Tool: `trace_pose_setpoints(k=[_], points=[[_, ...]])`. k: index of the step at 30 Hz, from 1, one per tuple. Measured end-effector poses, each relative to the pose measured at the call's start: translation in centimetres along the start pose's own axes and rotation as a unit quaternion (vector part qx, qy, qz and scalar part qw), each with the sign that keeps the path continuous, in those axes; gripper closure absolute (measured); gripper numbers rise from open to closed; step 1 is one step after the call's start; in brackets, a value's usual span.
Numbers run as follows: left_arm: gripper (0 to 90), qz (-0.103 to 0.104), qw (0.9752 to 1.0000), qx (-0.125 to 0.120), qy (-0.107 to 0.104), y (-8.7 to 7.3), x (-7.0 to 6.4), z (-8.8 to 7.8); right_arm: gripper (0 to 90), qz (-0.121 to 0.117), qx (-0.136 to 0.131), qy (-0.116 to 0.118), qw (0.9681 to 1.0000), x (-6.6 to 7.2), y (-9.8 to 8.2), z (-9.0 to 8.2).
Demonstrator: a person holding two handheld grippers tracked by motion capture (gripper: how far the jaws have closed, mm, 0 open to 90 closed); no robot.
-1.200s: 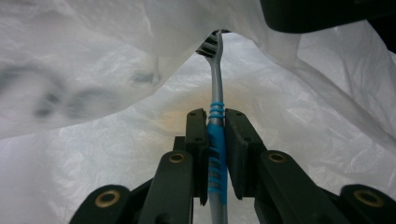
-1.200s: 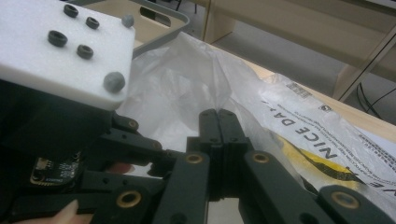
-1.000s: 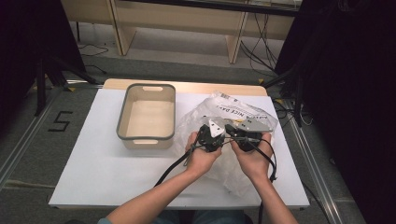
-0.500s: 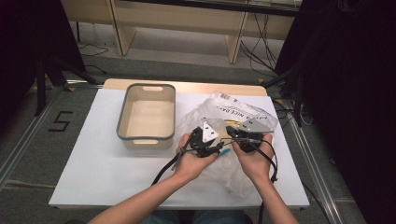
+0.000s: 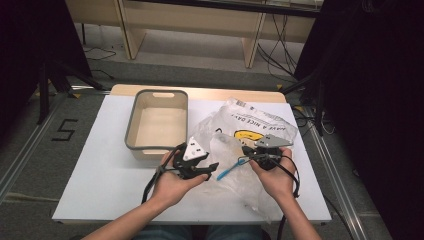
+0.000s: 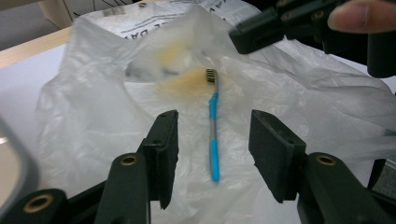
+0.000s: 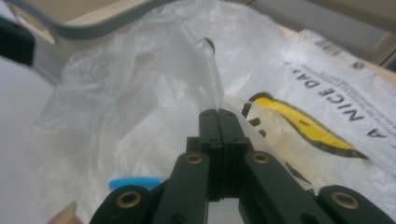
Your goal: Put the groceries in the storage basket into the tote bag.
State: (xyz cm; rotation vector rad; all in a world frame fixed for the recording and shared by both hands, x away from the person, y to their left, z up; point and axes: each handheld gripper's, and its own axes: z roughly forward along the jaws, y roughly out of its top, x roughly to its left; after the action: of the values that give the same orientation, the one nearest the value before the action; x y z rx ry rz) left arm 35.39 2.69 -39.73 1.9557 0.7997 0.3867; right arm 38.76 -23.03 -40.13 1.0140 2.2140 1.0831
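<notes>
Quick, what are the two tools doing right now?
Left tool: open, jaws just been opening, holding nothing; the toothbrush lies loose between them.
Right tool: shut on the plastic bag.

On the table (image 5: 90,165) there is one grey tub (image 5: 131,136), near the far edge. There is one clear plastic bag (image 5: 260,127) with a yellow smiley print, toward the right edge. There is one toothbrush (image 6: 213,135) with a blue handle, lying on the bag. There are two hand-held grippers: the left hand-held gripper (image 5: 207,171) and the right hand-held gripper (image 5: 246,151), one in each hand, toward the near edge. Each of them has two black jaws.
</notes>
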Motion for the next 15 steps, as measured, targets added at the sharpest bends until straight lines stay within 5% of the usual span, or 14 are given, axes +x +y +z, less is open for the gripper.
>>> trace_pose_setpoints(k=[7,15], points=[[53.3,-0.023,0.9992,-0.007,0.033,-0.9,2.0,-1.2,90.0,-0.009,0.045,0.037,0.9983,-0.1,-1.3,0.3],[56.6,-0.037,0.9977,0.012,0.055,-1.9,3.6,0.0,90.0,-0.024,0.123,0.096,0.9875,-0.1,-3.3,1.1]])
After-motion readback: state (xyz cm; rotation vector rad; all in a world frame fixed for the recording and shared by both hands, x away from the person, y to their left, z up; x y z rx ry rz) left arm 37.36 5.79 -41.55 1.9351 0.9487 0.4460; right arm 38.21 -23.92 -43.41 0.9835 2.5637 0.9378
